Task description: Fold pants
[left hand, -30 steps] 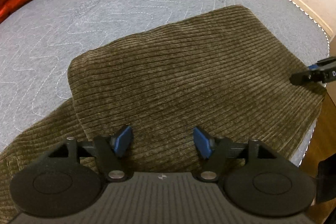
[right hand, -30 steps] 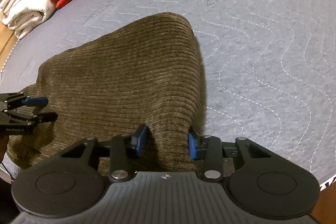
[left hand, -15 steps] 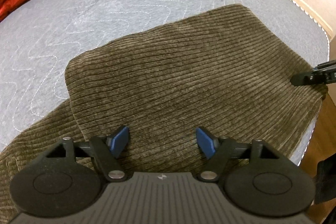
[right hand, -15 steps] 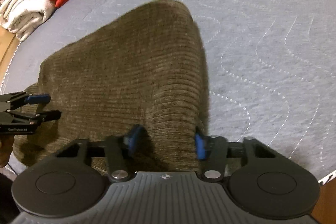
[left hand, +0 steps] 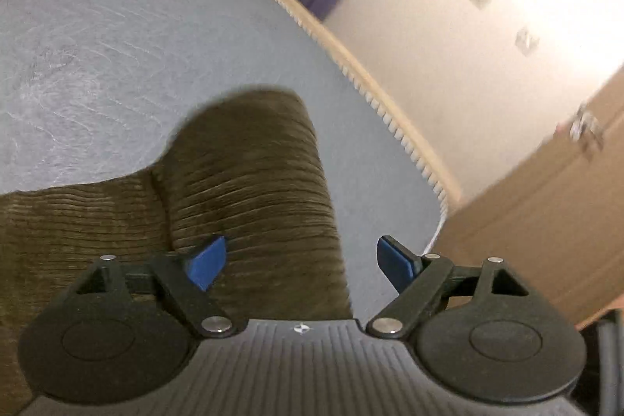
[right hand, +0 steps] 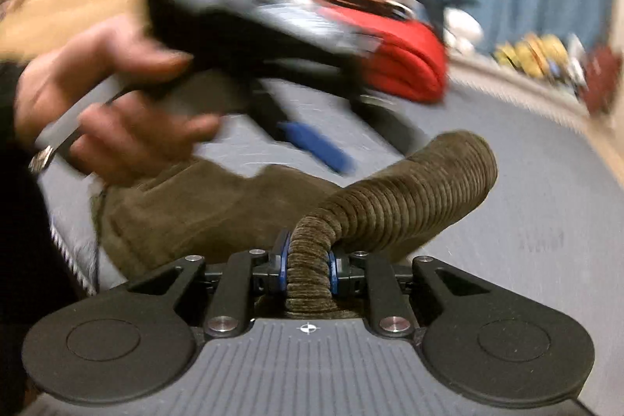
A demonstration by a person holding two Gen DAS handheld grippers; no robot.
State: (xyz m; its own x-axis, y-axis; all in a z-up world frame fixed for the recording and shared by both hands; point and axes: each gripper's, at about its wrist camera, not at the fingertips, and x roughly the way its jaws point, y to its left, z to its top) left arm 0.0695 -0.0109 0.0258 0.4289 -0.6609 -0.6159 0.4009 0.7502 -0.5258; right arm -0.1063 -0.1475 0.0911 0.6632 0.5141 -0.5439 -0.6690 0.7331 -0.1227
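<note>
Right hand-held gripper (right hand: 308, 269): ribbed grey housing, two black round discs, black linkage arms with silver screws, blue pads. Left hand-held gripper (left hand: 300, 264) looks the same. The person's left hand (right hand: 105, 96) shows a dark sleeve.

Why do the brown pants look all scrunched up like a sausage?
The right claw is closing on a bunched fold of the pants, squeezing it into a tube. That's normal for folding; nothing looks torn or spilled.

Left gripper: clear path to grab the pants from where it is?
Probably yes. The left gripper has jaws wide and still opening, nothing pinched, and the olive corduroy pants lie directly ahead between its fingers. The right gripper is closing on a bunched fold of the same cloth.
</note>
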